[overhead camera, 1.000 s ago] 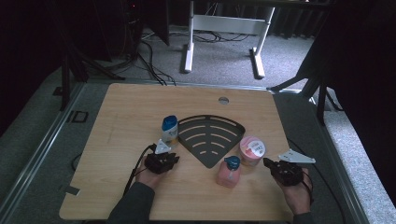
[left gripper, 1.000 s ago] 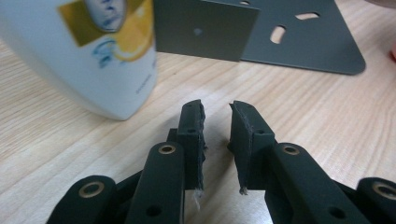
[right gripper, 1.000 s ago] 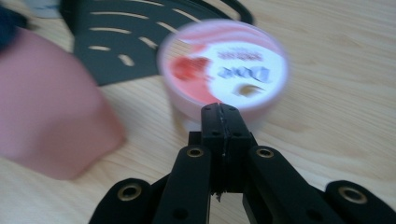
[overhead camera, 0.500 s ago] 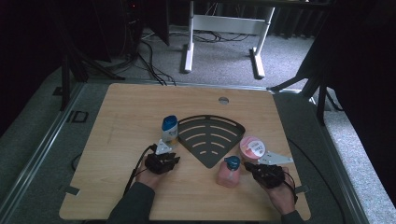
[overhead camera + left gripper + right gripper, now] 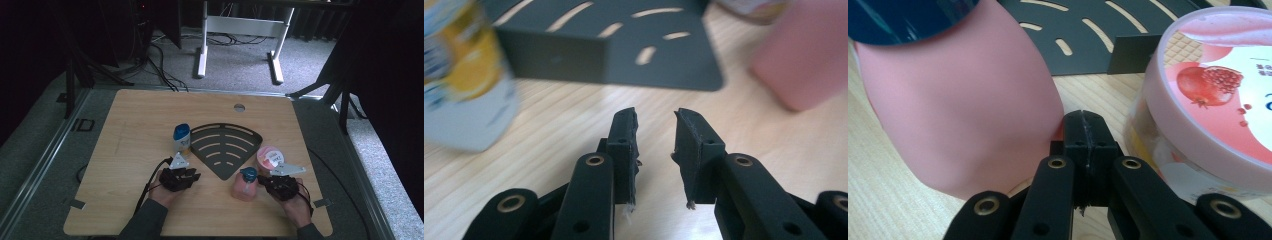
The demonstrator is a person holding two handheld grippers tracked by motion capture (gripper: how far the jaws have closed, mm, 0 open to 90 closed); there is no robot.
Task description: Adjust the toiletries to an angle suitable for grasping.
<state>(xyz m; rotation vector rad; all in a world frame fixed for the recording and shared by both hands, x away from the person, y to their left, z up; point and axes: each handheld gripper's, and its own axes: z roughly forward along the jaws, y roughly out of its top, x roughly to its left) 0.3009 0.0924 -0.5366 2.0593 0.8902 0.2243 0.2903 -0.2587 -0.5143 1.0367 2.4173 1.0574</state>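
On the wooden table (image 5: 150,125) a dark fan-shaped slotted tray (image 5: 225,145) lay at the centre with nothing in it. Just left of it stood a small white-and-yellow bottle with a blue cap (image 5: 182,139); at its near right tip stood a pink bottle with a blue cap (image 5: 245,184), and just beyond that a round pink tub (image 5: 270,158) with a sealed pomegranate-printed lid. The left gripper (image 5: 182,176), near the tray's left edge, had its 2 jaws spread apart over bare wood, holding nothing. The right gripper (image 5: 1083,125) had its 2 jaws pressed together and empty, their tips between the pink bottle and the tub, right beside both.
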